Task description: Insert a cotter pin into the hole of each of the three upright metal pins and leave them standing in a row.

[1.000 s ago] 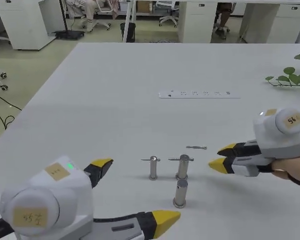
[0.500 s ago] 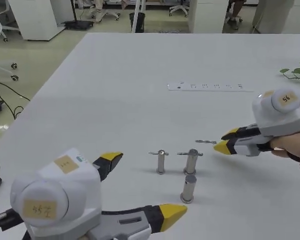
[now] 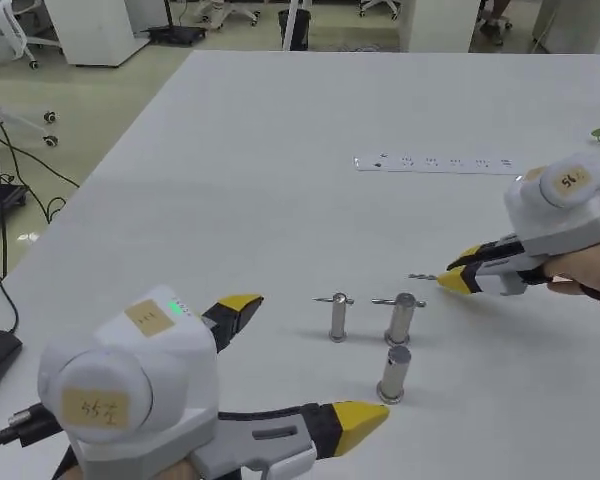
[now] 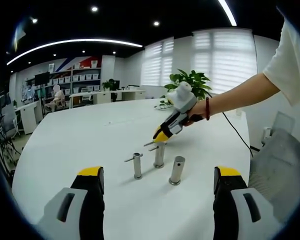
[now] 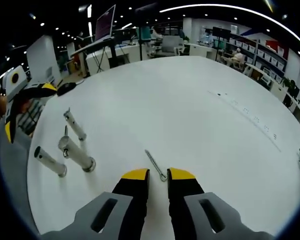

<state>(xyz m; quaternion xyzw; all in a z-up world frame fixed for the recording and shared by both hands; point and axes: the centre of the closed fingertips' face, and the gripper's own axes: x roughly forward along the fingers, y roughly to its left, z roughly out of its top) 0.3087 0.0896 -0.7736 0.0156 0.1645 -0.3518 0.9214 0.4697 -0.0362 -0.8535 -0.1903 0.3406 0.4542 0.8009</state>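
Head view, white table (image 3: 230, 150). The left gripper (image 3: 300, 360) sits low at 7 o'clock from the pin group, well apart from it, with its jaws spread wide and holding nothing. In the left gripper view the same wide gap frames all three pins ahead. The left rear pin (image 3: 338, 317) stands upright, with the left seated cotter pin (image 3: 326, 299) running crosswise through it near the top. The front pin (image 3: 394, 373) is upright at 6 o'clock from the right rear pin (image 3: 402, 318) and just beside it, so it stands forward of the line the two rear pins make. The right rear pin is also upright, and the right seated cotter pin (image 3: 384, 301) pokes out toward 9 o'clock near its top. The loose cotter pin (image 3: 421, 277) lies flat on the table at 1 o'clock from the right rear pin, near it but apart. A power strip (image 3: 435, 163) lies far off at 12 o'clock. The right gripper (image 3: 454, 282) comes in from 3 o'clock with its tips low at the table. In the right gripper view its jaws are drawn close with a slim gap between them. The loose pin's looped end lies at the mouth of that gap, and its shank points away toward 11 o'clock. I cannot tell whether either tip touches it.
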